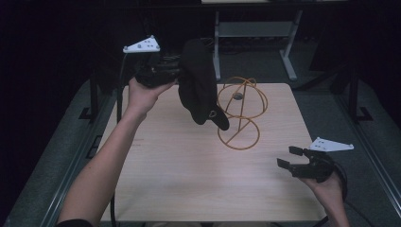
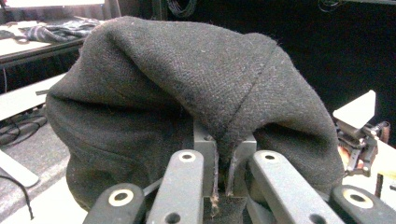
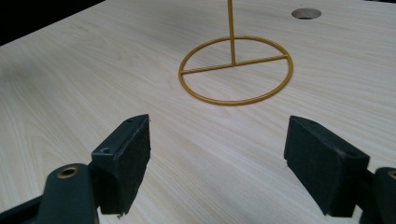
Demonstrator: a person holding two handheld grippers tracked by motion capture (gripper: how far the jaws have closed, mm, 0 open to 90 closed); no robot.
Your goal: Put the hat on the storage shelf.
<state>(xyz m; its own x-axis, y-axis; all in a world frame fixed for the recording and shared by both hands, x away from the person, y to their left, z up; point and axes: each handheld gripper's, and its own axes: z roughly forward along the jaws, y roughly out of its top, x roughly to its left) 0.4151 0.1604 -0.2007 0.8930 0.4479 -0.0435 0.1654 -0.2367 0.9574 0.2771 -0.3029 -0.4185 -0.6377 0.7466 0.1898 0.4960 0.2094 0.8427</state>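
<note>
A black woollen cap (image 1: 198, 85) hangs in the air above the table's far left, with my left gripper (image 1: 176, 72) shut on its edge. In the left gripper view the cap's fabric (image 2: 187, 93) bulges over the closed jaws and a fold is pinched between them. Just right of the cap stands a gold wire hat stand (image 1: 242, 111) with a round wire head and a ring base (image 3: 236, 70). My right gripper (image 1: 290, 157) rests low near the table's front right, open, nothing between its pads (image 3: 126, 158), facing the stand's base.
The light wood table (image 1: 179, 175) has a round cable hole (image 3: 306, 13) behind the stand. A grey desk frame (image 1: 255, 33) stands beyond the far edge. Dark floor surrounds the table.
</note>
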